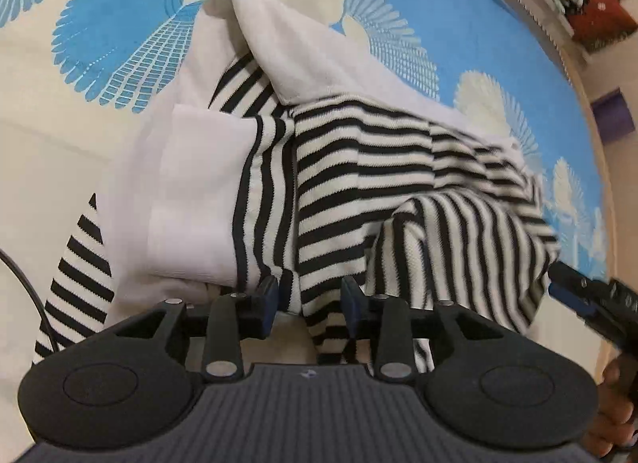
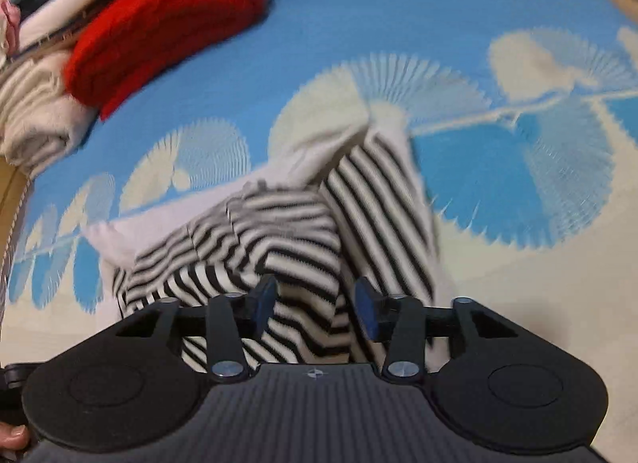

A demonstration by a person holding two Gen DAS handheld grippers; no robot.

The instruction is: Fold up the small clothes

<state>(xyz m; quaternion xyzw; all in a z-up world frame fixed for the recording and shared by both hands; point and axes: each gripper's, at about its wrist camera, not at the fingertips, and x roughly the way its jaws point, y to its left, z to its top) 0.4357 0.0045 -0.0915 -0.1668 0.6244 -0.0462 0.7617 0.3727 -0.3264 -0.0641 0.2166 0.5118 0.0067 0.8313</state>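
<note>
Spread over the blue patterned bedsheet [image 1: 478, 24], the soft, light striped garment [image 1: 359, 168] is lying crumpled, and I am hovering both parted grippers, left gripper [image 1: 309, 299] and right gripper [image 2: 315, 303], above its near hem, probably the best hold.

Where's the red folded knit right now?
In the right wrist view, the red folded knit sits at the upper left on the blue patterned bedspread, against a pile of pale folded clothes, well beyond the black-and-white striped garment.
</note>
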